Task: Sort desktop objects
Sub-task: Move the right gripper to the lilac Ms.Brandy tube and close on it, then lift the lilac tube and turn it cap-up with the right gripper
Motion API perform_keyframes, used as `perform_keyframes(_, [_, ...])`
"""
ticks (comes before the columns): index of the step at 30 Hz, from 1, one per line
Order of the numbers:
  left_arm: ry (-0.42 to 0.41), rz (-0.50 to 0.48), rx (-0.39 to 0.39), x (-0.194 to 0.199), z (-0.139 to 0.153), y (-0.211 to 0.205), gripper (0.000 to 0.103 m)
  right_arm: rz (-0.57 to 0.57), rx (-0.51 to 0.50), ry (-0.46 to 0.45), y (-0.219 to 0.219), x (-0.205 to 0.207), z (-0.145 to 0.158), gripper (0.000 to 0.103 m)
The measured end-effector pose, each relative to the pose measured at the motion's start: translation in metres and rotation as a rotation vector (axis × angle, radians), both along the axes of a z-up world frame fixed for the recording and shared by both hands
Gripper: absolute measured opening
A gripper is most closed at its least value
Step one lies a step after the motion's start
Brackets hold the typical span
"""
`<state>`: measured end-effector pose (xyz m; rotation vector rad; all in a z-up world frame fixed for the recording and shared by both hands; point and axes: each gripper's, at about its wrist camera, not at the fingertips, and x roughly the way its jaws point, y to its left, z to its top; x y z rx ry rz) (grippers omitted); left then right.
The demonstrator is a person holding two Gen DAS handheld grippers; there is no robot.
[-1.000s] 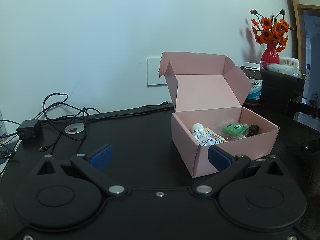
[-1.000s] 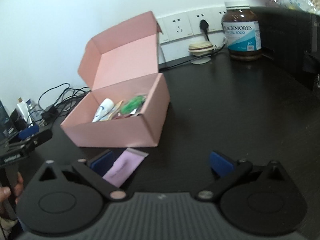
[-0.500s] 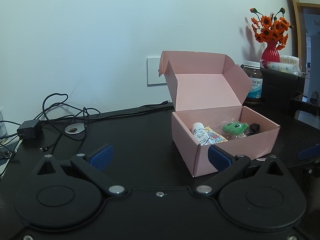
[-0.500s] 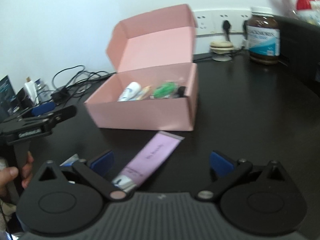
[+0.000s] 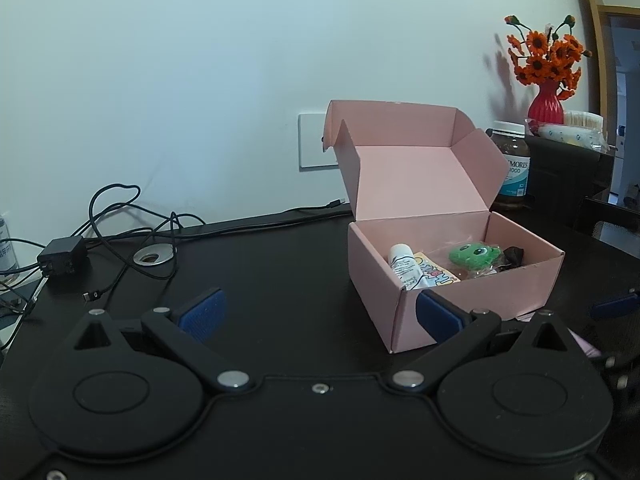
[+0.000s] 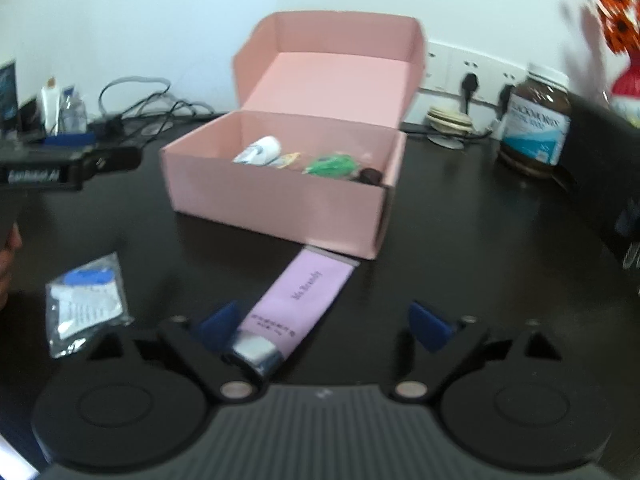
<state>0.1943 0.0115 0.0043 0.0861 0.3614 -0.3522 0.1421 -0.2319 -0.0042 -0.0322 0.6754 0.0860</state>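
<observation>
Lining up right gripper (image 6: 322, 326) on lilac tube (image 6: 294, 308), which lay on desk just before pink box (image 6: 280, 196). Jaws had just been narrowing, tube between, ungripped. Left gripper (image 5: 320, 314) stood wide, empty. Next, I judged: centre, pinch, lift into box.

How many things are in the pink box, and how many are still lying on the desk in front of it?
In the pink box: 4 (white tube, yellow packet, green toy, small dark thing)
On the desk: 2 (purple tube, clear packet)
Total: 6
</observation>
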Motion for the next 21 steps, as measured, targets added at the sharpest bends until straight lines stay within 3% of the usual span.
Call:
perform_keyframes(7, [0.01, 0.008, -0.002, 0.001, -0.001, 0.001, 0.103, 0.012, 0.006, -0.004, -0.005, 0.004, 0.004, 0.049])
perform_keyframes(13, [0.012, 0.011, -0.011, 0.001, -0.001, 0.002, 0.103, 0.024, -0.01, 0.015, -0.005, 0.006, 0.006, 0.047])
perform_keyframes(16, [0.02, 0.014, -0.016, 0.002, -0.001, 0.003, 0.103, 0.029, -0.007, 0.007, -0.008, 0.002, 0.005, 0.034])
perform_keyframes(21, [0.019, 0.014, -0.014, 0.002, -0.001, 0.003, 0.103, -0.011, 0.03, -0.014, -0.021, -0.004, 0.004, 0.033])
